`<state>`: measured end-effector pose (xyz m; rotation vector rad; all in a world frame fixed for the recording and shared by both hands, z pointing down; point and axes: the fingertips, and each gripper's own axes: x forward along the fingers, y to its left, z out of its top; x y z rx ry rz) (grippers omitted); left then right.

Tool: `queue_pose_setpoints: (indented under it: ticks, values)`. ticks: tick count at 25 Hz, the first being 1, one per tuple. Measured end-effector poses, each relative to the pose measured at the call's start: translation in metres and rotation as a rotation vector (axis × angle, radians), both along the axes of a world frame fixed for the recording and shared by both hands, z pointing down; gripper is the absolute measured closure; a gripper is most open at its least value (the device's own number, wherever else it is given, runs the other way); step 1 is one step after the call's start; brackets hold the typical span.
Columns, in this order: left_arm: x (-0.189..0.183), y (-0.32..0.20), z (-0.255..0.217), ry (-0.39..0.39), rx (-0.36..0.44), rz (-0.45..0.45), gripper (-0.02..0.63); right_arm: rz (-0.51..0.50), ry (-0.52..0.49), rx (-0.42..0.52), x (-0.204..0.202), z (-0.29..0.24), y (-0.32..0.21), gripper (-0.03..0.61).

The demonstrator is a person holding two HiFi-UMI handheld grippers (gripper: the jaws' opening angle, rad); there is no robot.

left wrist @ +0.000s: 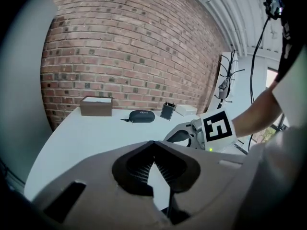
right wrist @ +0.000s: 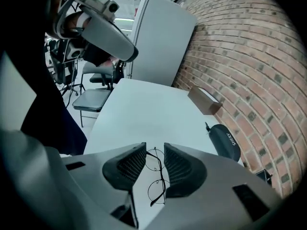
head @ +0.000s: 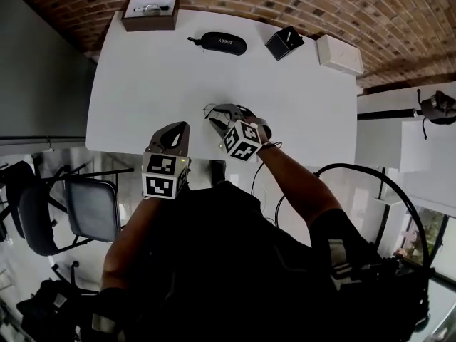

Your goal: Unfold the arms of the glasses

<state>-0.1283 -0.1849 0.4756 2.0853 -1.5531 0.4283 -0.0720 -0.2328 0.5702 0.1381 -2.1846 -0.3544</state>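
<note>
Thin wire-framed glasses (right wrist: 156,176) lie folded on the white table (head: 157,84), near its front edge; in the head view the glasses (head: 211,110) peek out just beyond my right gripper. My right gripper (right wrist: 155,152) points steeply down at them, open, a ribbed pad on either side of one lens without pressing it. In the head view the right gripper (head: 224,116) hangs over the frame. My left gripper (head: 173,128) hovers to the left, at the table's front edge, apart from the glasses. Its jaws (left wrist: 153,145) are shut on nothing.
At the back of the table stand a brown box (head: 149,13), a black glasses case (head: 223,43), a small black box (head: 284,43) and a white box (head: 340,54). A chair (head: 92,209) stands off the front left corner. A brick wall runs behind.
</note>
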Motion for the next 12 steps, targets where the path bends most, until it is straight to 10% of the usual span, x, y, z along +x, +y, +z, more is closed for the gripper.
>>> queue_pose_setpoints:
  ticks: [12]
  values:
    - [-0.007,0.024,0.038,-0.002,-0.09,-0.123,0.604,-0.343,0.188,0.069,-0.017,0.047,0.017,0.482]
